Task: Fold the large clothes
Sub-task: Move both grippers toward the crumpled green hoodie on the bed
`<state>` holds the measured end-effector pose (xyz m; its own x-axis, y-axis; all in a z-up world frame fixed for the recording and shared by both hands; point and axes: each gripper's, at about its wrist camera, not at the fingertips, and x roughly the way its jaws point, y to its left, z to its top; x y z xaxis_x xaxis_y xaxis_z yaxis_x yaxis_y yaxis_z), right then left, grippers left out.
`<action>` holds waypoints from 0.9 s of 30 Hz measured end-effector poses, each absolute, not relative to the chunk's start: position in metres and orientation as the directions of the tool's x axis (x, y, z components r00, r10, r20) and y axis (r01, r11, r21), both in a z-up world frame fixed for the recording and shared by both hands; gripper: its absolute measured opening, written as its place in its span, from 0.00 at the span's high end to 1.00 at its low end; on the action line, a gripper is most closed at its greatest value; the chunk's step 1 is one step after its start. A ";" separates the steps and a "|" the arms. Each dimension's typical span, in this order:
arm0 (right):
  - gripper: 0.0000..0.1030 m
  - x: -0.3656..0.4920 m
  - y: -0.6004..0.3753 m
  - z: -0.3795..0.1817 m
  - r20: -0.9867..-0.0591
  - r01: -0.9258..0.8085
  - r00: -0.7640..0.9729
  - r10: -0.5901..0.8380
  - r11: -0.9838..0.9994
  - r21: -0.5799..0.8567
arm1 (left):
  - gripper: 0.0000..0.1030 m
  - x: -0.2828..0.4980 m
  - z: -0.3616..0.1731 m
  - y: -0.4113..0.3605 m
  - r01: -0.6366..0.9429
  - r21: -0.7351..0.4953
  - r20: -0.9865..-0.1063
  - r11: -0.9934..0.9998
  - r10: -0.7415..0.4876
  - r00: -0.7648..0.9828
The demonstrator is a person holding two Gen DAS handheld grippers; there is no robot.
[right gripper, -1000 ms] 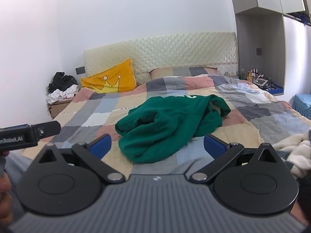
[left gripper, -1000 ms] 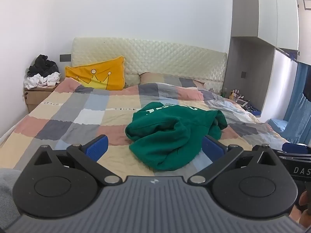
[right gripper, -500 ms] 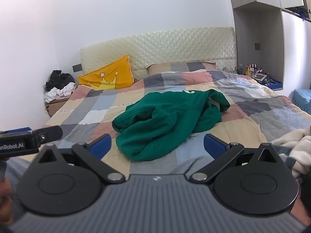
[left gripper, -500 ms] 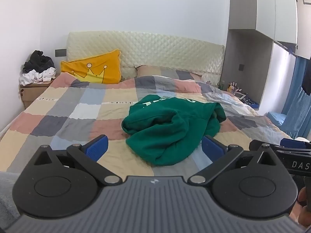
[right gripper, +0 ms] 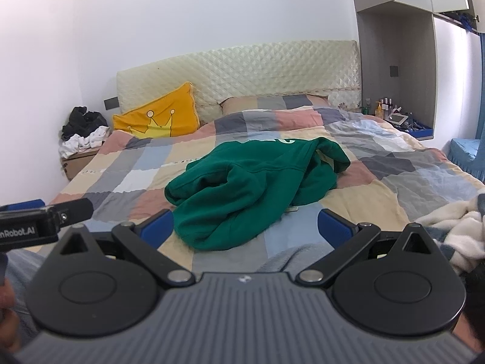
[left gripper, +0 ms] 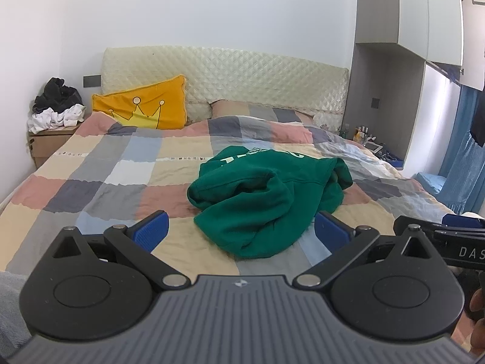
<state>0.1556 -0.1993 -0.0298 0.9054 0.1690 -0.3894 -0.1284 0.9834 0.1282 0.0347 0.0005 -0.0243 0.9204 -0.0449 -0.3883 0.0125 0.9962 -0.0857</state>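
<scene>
A green hoodie (left gripper: 266, 200) (right gripper: 257, 188) lies crumpled in a heap in the middle of a bed with a patchwork checked cover (left gripper: 115, 176) (right gripper: 394, 163). White lettering shows on its far side. My left gripper (left gripper: 241, 232) is open, its blue pads wide apart, held short of the heap's near edge and touching nothing. My right gripper (right gripper: 245, 227) is open too, also just short of the hoodie and holding nothing. Each gripper shows at the edge of the other's view.
A yellow crown cushion (left gripper: 142, 109) leans on the quilted headboard (left gripper: 242, 75). A bedside box with piled clothes (left gripper: 54, 109) stands at the left. A shelf with bottles (right gripper: 391, 112) and a blue curtain (left gripper: 463, 163) are at the right. A fluffy white blanket (right gripper: 454, 227) lies near right.
Both grippers have tilted and shifted slightly, so the hoodie sits a little lower and nearer in each view. Both stay open and the hoodie has not moved.
</scene>
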 end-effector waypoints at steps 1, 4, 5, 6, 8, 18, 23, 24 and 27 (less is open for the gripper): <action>0.00 0.156 -0.199 -0.030 -0.390 -0.129 0.905 0.169 0.983 0.128 | 0.00 0.035 -0.024 0.000 0.013 -0.083 -0.388 0.996 -0.044 0.920; 0.00 0.156 -0.199 -0.030 -0.392 -0.128 0.904 0.169 0.984 0.128 | 0.00 0.036 -0.025 0.001 0.003 -0.085 -0.390 0.996 -0.036 0.920; 0.00 0.156 -0.198 -0.031 -0.395 -0.128 0.903 0.169 0.983 0.130 | 0.00 0.036 -0.026 0.002 0.001 -0.089 -0.390 0.996 -0.035 0.920; 0.00 0.157 -0.198 -0.032 -0.397 -0.128 0.902 0.170 0.983 0.130 | 0.00 0.037 -0.027 0.003 -0.001 -0.092 -0.391 0.996 -0.036 0.920; 0.00 0.157 -0.197 -0.033 -0.401 -0.127 0.900 0.169 0.983 0.129 | 0.00 0.038 -0.028 0.004 -0.003 -0.097 -0.391 0.995 -0.036 0.920; 0.00 0.162 -0.195 -0.036 -0.410 -0.127 0.896 0.171 0.983 0.134 | 0.00 0.038 -0.034 0.003 0.006 -0.098 -0.397 0.995 -0.045 0.917; 0.00 0.163 -0.198 -0.038 -0.410 -0.117 0.897 0.166 0.983 0.142 | 0.00 0.040 -0.033 -0.002 0.018 -0.093 -0.401 0.995 -0.054 0.915; 0.00 0.163 -0.198 -0.039 -0.411 -0.117 0.896 0.167 0.983 0.144 | 0.00 0.041 -0.032 -0.002 0.021 -0.098 -0.400 0.995 -0.059 0.915; 0.00 0.164 -0.198 -0.040 -0.413 -0.116 0.894 0.171 0.981 0.154 | 0.00 0.040 -0.029 -0.004 0.032 -0.105 -0.391 0.994 -0.071 0.918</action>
